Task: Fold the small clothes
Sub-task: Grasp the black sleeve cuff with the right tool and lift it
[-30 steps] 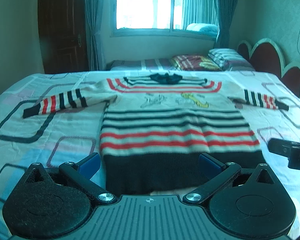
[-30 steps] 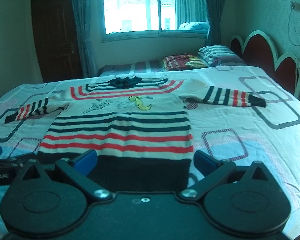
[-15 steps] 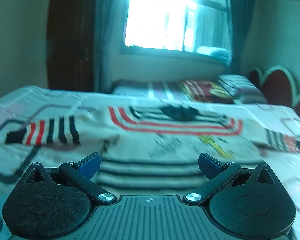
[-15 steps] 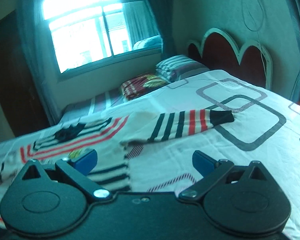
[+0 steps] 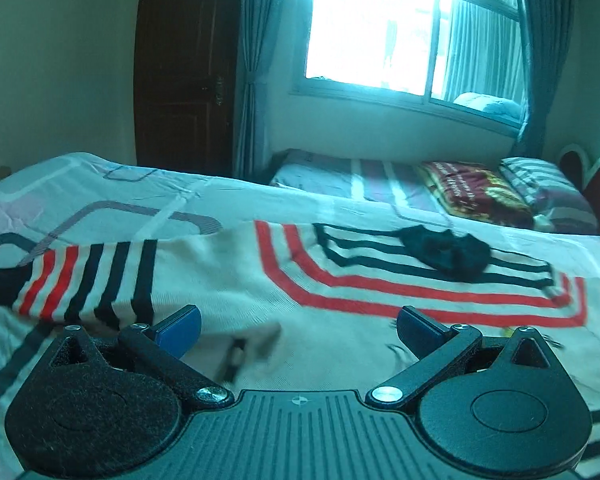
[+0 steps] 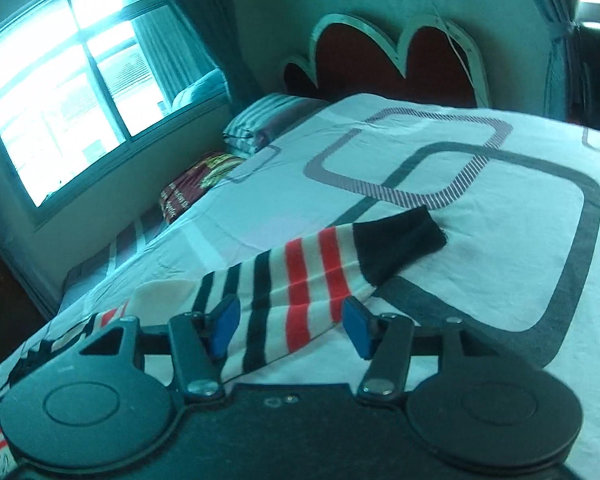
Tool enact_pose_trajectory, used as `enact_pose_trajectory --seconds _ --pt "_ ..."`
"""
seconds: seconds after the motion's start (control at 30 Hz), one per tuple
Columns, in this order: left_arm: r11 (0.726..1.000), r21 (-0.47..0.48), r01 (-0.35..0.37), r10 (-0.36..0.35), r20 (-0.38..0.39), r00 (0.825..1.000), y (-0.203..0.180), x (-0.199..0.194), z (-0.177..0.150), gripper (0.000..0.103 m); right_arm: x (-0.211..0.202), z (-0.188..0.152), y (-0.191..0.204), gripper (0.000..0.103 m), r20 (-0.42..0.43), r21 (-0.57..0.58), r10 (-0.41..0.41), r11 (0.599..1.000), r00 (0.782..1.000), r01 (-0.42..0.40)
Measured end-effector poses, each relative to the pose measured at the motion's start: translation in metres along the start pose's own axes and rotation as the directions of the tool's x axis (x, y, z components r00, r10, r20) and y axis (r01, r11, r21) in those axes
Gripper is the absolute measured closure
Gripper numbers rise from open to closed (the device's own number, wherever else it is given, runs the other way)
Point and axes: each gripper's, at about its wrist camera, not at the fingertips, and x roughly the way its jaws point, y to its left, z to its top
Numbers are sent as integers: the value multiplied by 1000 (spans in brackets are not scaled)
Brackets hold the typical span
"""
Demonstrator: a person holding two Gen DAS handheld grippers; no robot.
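Observation:
A small cream sweater (image 5: 340, 280) with red and dark stripes and a dark collar (image 5: 446, 252) lies flat on the bed. Its left sleeve (image 5: 84, 280) stretches out to the left in the left wrist view. My left gripper (image 5: 298, 326) is open above the shoulder area, blue pads wide apart. In the right wrist view the right sleeve (image 6: 320, 276) with its dark cuff (image 6: 396, 240) lies between the fingers of my right gripper (image 6: 290, 326). Its jaws are closing around the sleeve, and the pads stand clear of the cloth.
The bedsheet (image 6: 480, 216) is white with grey rounded rectangles. Pillows (image 5: 540, 184) and a red folded blanket (image 5: 476, 192) lie at the far side under the window (image 5: 400, 36). A scalloped headboard (image 6: 400, 56) stands behind the bed on the right.
Both grippers moved from the sweater's hem forward: the left toward the shoulder and left sleeve, the right over the right sleeve while rolling. The right jaws have narrowed.

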Motion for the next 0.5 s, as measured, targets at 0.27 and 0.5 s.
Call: enact_pose_trajectory --seconds 0.27,0.5 --pt "1000 -5 -3 3 -21 1000 10 32 8 0 59 3 -66 50 -30 344 56 938 998 -43" --pt "999 32 -38 39 -34 999 1 42 8 0 80 4 -62 86 -39 331 32 944 999 -17"
